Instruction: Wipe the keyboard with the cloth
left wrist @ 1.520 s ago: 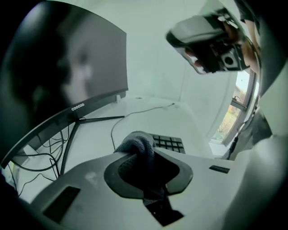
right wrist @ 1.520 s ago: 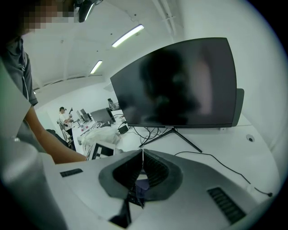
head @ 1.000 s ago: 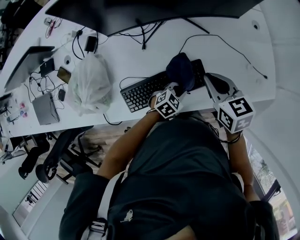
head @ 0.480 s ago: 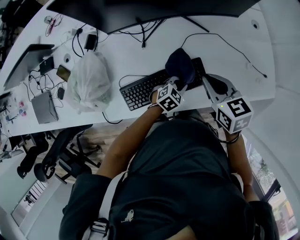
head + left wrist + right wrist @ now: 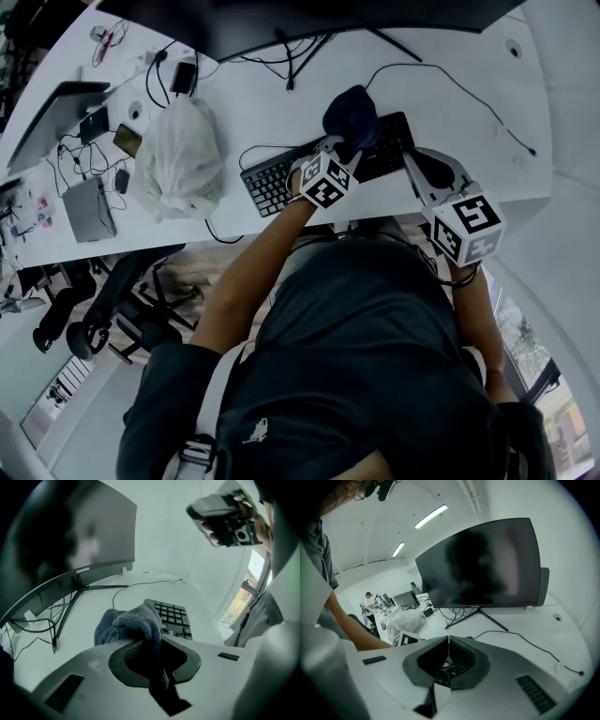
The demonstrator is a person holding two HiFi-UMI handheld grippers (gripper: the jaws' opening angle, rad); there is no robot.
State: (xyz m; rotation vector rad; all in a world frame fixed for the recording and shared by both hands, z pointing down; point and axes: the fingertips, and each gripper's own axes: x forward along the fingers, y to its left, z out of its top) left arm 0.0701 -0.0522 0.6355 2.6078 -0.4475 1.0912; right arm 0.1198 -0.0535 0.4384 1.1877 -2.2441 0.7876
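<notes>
A black keyboard (image 5: 272, 183) lies on the white desk (image 5: 281, 103) in front of the monitor. My left gripper (image 5: 339, 152) is shut on a dark blue-grey cloth (image 5: 352, 114), which rests bunched on the middle of the keyboard. In the left gripper view the cloth (image 5: 136, 623) hangs from between the jaws, with the keyboard's number pad (image 5: 173, 616) beyond it. My right gripper (image 5: 427, 169) hovers at the keyboard's right end, shut with nothing in it. Its jaws (image 5: 449, 644) meet in the right gripper view.
A large curved monitor (image 5: 483, 564) on a stand stands behind the keyboard. A white plastic bag (image 5: 180, 164) sits left of the keyboard. Cables (image 5: 441, 80), chargers and a laptop (image 5: 56, 117) lie farther left. Office chairs (image 5: 103, 309) stand below the desk edge.
My left gripper has slid the cloth leftward and a little farther along the keyboard. The right gripper has barely moved.
</notes>
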